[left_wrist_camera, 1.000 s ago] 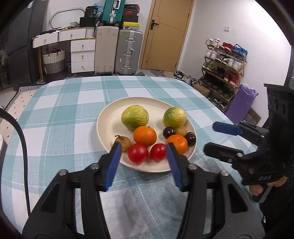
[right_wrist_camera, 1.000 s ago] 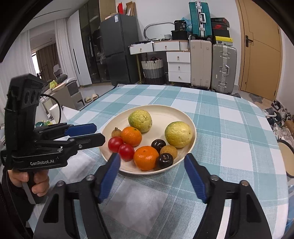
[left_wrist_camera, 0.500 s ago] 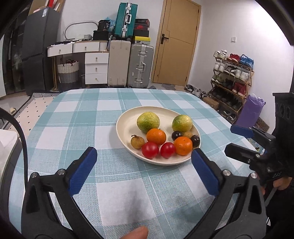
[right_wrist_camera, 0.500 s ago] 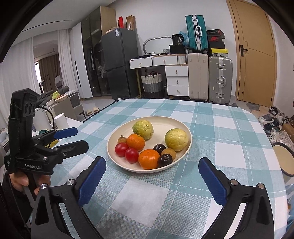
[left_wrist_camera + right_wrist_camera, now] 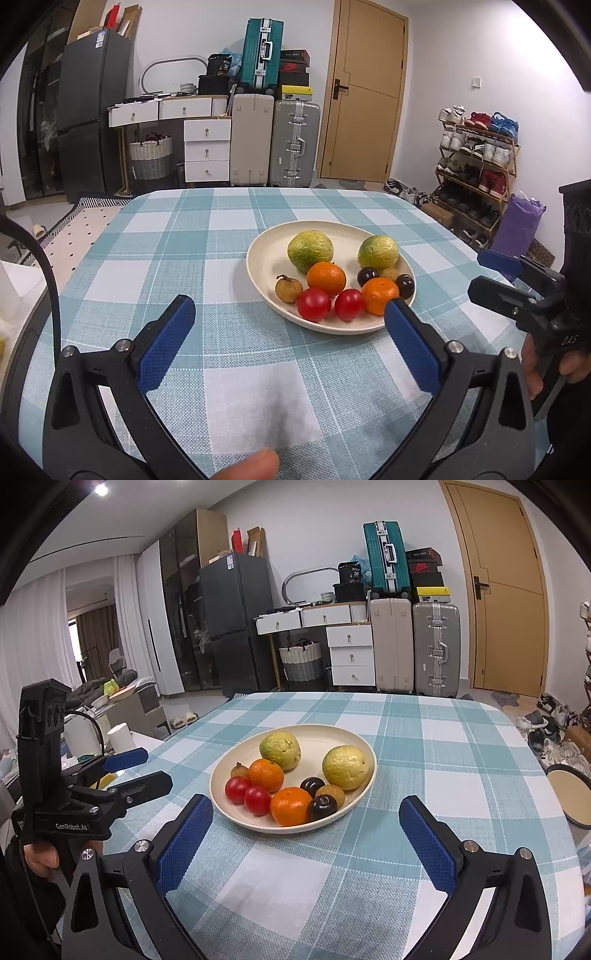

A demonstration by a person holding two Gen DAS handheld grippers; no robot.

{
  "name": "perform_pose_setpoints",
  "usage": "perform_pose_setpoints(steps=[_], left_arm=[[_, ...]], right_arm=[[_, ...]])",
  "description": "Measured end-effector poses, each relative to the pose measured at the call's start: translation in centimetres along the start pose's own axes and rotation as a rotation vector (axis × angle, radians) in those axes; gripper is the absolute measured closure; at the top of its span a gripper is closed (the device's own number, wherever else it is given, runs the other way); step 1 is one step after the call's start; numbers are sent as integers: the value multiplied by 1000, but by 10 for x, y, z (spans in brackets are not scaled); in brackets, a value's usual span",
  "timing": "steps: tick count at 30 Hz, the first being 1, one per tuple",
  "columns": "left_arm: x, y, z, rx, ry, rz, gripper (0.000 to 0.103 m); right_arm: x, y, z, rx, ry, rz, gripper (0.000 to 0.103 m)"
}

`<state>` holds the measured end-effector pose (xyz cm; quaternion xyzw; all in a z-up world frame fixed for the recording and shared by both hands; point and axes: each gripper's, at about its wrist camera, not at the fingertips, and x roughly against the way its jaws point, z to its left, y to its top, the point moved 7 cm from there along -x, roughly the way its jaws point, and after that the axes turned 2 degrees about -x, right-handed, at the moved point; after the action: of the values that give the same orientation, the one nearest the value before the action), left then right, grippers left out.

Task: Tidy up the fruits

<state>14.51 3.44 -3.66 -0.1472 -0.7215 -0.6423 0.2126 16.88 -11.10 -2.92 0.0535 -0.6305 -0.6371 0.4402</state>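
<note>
Cream plate (image 5: 258, 258) of fruit sits on the checked surface (image 5: 166, 258); both grippers, left (image 5: 288, 317) and right (image 5: 306, 812), have just spread their fingers wide, holding nothing.

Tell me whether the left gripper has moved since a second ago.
Yes. The left gripper has drawn back from the plate, whose near rim now lies beyond its fingertips, and its jaws have just been opening, with nothing between them.

A matt woven tablecloth (image 5: 258, 387) lies under a smooth cream plate (image 5: 266, 258) bearing glossy tomatoes (image 5: 314, 304).
</note>
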Motion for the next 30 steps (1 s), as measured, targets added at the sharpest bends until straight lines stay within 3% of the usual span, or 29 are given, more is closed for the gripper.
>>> perform_pose_setpoints(steps=[30], left_arm=[[5, 2, 0, -2, -14, -21, 1]], right_arm=[[12, 2, 6, 38, -31, -62, 0]])
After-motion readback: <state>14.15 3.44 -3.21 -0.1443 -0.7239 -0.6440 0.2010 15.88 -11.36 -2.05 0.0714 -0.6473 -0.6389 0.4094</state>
